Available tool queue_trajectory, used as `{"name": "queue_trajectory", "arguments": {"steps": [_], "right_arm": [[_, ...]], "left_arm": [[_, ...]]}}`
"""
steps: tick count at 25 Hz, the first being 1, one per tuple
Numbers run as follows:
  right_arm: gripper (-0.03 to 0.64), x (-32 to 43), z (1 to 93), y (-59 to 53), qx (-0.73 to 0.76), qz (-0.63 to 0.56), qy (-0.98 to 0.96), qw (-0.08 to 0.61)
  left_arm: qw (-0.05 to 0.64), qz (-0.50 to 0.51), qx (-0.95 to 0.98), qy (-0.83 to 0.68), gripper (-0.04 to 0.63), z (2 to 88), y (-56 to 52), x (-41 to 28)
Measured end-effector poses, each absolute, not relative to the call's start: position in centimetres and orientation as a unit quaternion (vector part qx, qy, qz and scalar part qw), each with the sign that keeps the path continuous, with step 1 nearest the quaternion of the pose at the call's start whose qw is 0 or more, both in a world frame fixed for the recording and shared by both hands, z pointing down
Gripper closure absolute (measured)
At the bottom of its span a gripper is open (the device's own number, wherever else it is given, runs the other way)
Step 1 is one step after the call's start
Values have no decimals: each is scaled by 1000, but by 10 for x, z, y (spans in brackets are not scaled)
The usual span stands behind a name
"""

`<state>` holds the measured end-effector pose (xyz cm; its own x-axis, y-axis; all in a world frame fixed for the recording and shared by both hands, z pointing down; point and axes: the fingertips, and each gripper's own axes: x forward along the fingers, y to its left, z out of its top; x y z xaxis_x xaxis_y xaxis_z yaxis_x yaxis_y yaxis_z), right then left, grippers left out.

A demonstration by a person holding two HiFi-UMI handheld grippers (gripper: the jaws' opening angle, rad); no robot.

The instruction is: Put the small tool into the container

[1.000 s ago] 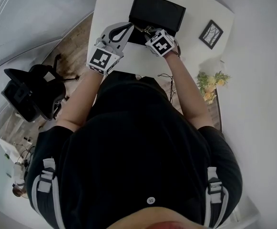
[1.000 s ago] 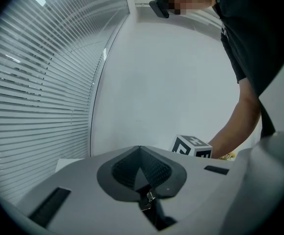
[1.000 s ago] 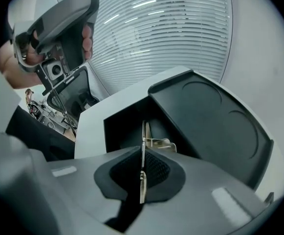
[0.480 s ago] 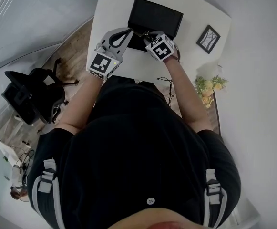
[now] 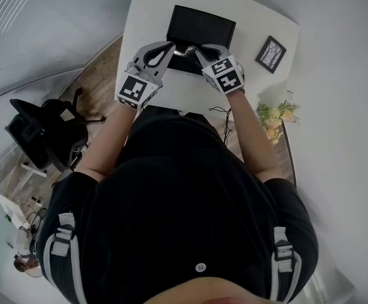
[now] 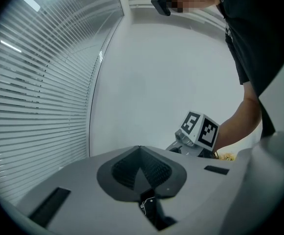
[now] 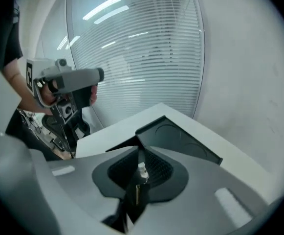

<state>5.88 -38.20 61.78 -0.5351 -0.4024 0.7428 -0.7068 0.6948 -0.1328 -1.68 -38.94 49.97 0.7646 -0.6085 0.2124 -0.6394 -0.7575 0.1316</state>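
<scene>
The black container (image 5: pixel 199 25) lies open at the far side of the white table (image 5: pixel 152 5); the right gripper view shows its round recesses (image 7: pixel 181 138). My right gripper (image 5: pixel 194 49) hovers at the container's near edge. Its jaws are closing, with the small tool (image 7: pixel 142 173), silver-tipped on a dark body, pinched upright between the pads. In the head view the tool (image 5: pixel 182 51) shows as a silvery bit between the two grippers. My left gripper (image 5: pixel 170 45) is just left of it, shut with nothing seen in it; its pads (image 6: pixel 154 168) meet in a point.
A framed picture (image 5: pixel 272 50) and a bunch of yellow flowers (image 5: pixel 275 116) are at the table's right side. A thin cable (image 5: pixel 222 109) hangs at the near edge. A black office chair (image 5: pixel 41 132) stands on the floor to the left. Window blinds (image 7: pixel 142 48) lie beyond the table.
My right gripper has drawn back a little from the container toward the person, and the silvery tool now shows between the two grippers. The left gripper has hardly moved.
</scene>
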Motion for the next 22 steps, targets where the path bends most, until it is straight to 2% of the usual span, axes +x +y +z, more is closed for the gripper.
{"name": "queue_trajectory", "arguments": {"steps": [6,14,22], "right_arm": [[604,58,538,-374,350,192,-888,228],[606,78,464,-352,389,152,-900,126],[606,99,406,-322,409,103,-904,66]], "left_arm": [[84,65,940,-326,588,470,-378,-7],[59,69,949,-301,586,427,-355,18],[53,48,950,-305,588,396,-337,22]]}}
